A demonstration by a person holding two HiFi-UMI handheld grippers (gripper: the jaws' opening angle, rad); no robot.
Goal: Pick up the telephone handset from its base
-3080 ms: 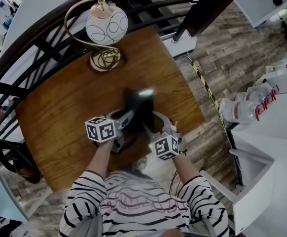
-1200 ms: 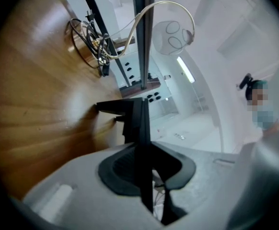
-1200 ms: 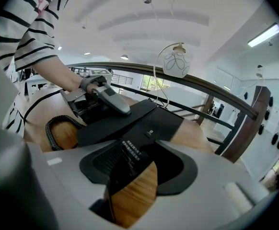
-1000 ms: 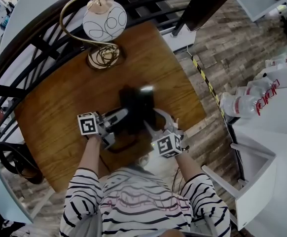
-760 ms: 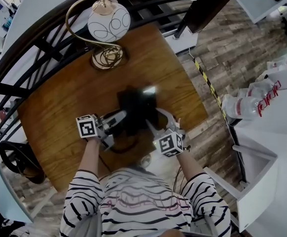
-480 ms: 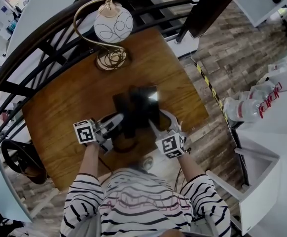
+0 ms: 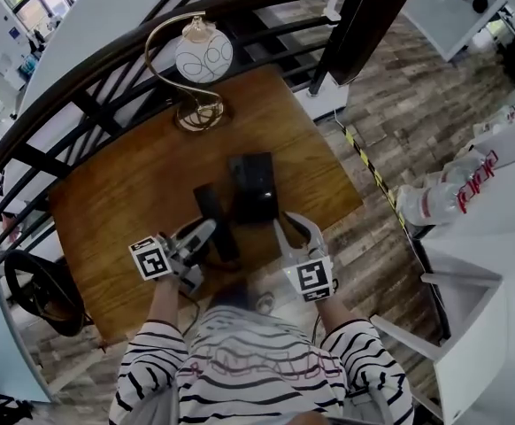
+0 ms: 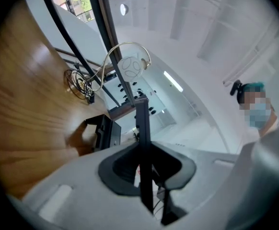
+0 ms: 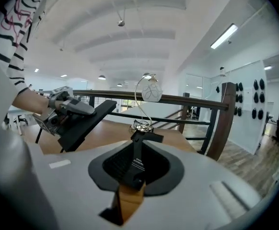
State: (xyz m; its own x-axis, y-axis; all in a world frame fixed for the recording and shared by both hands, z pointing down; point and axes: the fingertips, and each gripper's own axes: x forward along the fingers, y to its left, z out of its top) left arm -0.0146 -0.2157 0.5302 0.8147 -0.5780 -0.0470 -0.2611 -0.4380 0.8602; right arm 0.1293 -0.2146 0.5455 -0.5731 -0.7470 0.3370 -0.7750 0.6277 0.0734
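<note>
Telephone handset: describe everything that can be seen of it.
The handset is a slim, flat black bar, plastic by its look, with a dull surface. It is off its base and appears to be held clear of the wooden table. In the right gripper view it slants up toward the right. The left gripper has its jaws shut on it partway along its length, and nothing else touches it. From above it sits just left of the base. No buttons can be made out.
</note>
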